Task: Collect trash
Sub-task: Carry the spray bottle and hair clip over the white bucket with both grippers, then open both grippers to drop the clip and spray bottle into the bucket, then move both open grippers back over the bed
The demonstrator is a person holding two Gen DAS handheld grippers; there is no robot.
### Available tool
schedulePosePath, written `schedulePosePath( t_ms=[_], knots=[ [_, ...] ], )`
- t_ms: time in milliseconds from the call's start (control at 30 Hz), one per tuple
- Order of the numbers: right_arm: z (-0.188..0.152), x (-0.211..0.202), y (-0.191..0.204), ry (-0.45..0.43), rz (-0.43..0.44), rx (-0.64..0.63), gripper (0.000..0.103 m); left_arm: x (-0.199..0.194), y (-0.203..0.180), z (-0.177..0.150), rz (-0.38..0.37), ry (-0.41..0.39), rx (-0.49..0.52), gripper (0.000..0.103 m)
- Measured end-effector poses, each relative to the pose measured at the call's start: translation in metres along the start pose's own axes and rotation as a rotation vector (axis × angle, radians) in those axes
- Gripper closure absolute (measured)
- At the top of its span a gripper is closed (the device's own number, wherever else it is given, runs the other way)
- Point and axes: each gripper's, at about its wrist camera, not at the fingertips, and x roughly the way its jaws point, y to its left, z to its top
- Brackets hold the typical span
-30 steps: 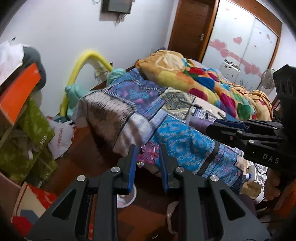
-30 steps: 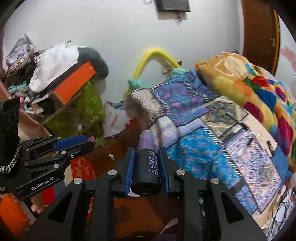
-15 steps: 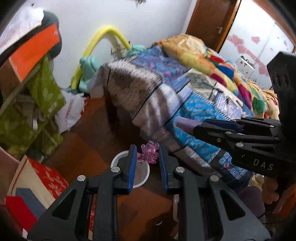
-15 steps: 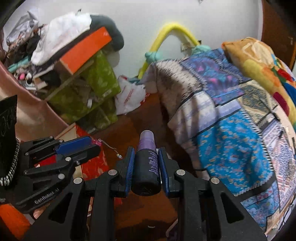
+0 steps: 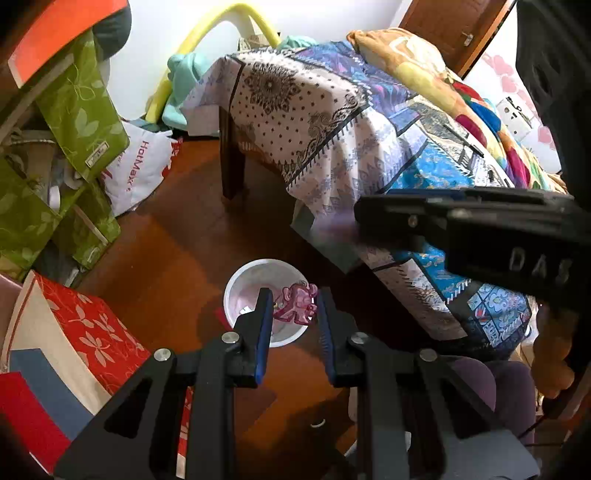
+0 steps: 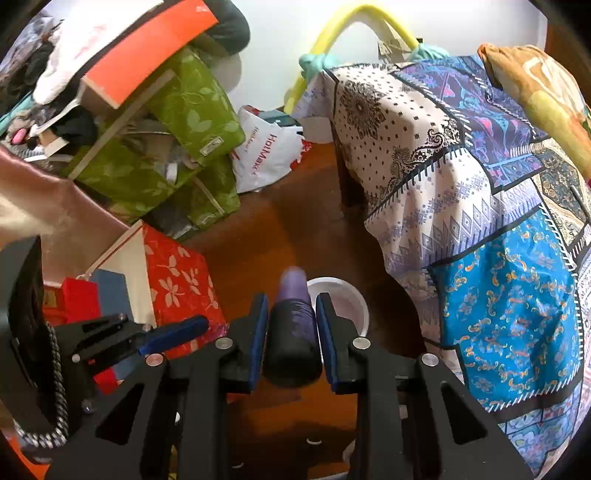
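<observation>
Room: we look down on a dark wooden floor beside a bed draped in a patchwork bedspread, which fills the right side of both views.
White bin: a small round white bin stands on the floor near the bed's corner; in the right wrist view the same bin shows just past the fingers.
Left gripper: it points steeply down, and its jaws pinch a small pink transparent trinket, which hangs over the near right rim of the bin.
Right gripper: its jaws are opening, with a dark bottle with a purple cap between them; the bottle is blurred and we cannot tell whether the pads press on it. Cap end points toward the bin.
Left side: green leaf-patterned storage boxes are stacked far left, a white shopping bag lies beside them, and a red flowered box sits near left.
Far wall: a yellow hoop leans by the bed's far corner.
</observation>
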Motion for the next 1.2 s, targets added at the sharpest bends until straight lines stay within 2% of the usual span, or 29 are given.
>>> schedulePosePath(
  t_ms=[100, 333, 467, 567, 867, 1200],
  knots=[
    [0.007, 0.001, -0.008, 0.011, 0.011, 0.029, 0.069, 0.01, 0.001, 0.005, -0.004, 0.019, -0.014, 0.08],
    [0.003, -0.013, -0.025, -0.005, -0.041, 0.03, 0.068, 0.026, -0.003, 0.015, 0.015, 0.032, -0.009, 0.079],
    [-0.006, -0.023, -0.03, -0.014, -0.067, 0.01, 0.068, 0.031, -0.003, 0.023, 0.029, 0.037, -0.036, 0.068],
    [-0.012, -0.032, -0.031, -0.023, -0.079, -0.004, 0.068, 0.027, -0.004, 0.027, 0.042, 0.021, -0.058, 0.068],
    [-0.032, -0.071, -0.033, -0.089, -0.072, -0.019, 0.068, -0.024, -0.034, 0.02, 0.092, -0.072, 0.005, 0.068],
    [-0.065, -0.143, -0.044, -0.224, -0.071, -0.011, 0.068, -0.092, -0.087, 0.012, 0.092, -0.192, 0.09, 0.067]
  ],
)
